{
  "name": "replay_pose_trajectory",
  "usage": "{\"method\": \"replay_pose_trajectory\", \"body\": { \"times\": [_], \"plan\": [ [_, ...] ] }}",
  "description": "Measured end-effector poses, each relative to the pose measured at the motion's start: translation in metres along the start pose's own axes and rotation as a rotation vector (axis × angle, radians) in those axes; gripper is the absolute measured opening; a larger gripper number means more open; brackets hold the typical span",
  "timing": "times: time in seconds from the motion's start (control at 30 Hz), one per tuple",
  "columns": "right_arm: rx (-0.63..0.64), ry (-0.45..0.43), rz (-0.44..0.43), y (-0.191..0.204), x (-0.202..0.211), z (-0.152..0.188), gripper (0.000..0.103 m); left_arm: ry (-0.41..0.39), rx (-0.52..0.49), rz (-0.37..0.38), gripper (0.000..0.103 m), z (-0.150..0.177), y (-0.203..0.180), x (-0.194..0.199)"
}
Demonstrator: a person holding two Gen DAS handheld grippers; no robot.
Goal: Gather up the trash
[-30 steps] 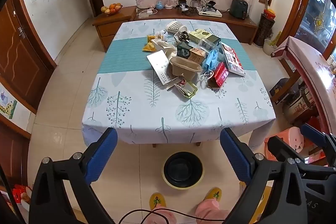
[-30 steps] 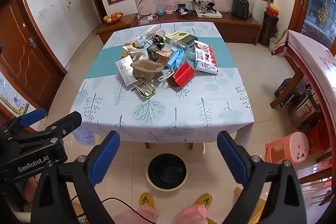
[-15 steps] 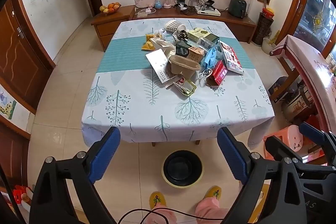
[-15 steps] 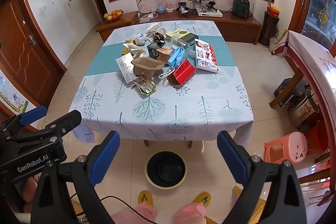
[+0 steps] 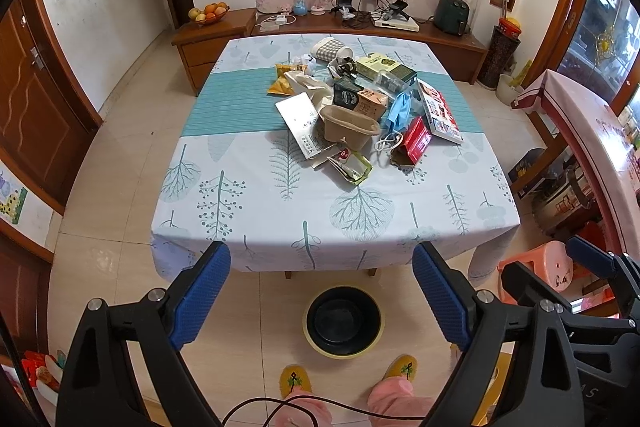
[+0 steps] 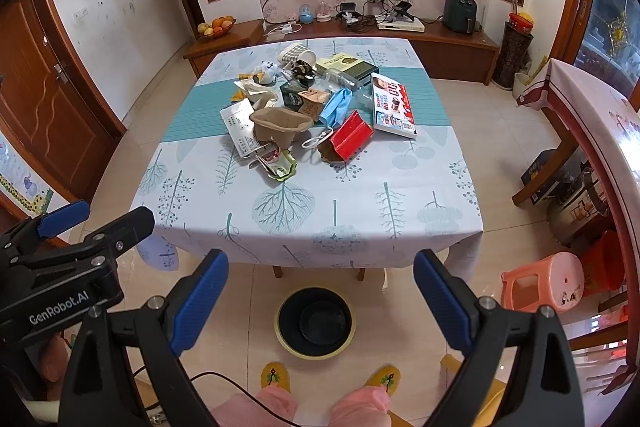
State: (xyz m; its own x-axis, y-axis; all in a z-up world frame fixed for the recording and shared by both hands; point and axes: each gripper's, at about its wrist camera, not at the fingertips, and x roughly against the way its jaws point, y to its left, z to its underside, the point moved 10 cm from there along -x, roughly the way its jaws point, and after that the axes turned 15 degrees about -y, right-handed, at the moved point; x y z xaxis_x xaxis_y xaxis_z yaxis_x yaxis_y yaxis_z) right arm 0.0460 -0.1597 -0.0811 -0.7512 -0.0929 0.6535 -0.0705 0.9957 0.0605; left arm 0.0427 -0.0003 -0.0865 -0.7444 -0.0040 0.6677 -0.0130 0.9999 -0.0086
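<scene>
Left wrist view shows the trash pile (image 5: pixel 352 107) heaped toward the table's (image 5: pixel 248 195) far edge, the black bin (image 5: pixel 343 321) on the floor below its near edge. My left gripper (image 5: pixel 320 291) and right gripper (image 6: pixel 320 291) hang spread wide, both empty.

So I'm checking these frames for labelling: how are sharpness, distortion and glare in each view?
Left wrist view: sharp, the trash pile readable; strong fisheye bend at the door and dark corners; soft shine on the floor tiles. Right wrist view: equally sharp, the same curved edges, even daylight, faint shine on the floor; the bin interior is dark.
</scene>
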Motion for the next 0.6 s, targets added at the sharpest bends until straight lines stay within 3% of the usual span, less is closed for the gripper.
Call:
{"method": "replay_pose_trajectory", "body": {
  "times": [0.6],
  "plan": [
    [-0.003,0.009,0.001,0.0032,-0.0023,0.0095,0.094,0.001,0.001,0.001,0.091,0.0045,-0.0034,0.0035]
  ]
}}
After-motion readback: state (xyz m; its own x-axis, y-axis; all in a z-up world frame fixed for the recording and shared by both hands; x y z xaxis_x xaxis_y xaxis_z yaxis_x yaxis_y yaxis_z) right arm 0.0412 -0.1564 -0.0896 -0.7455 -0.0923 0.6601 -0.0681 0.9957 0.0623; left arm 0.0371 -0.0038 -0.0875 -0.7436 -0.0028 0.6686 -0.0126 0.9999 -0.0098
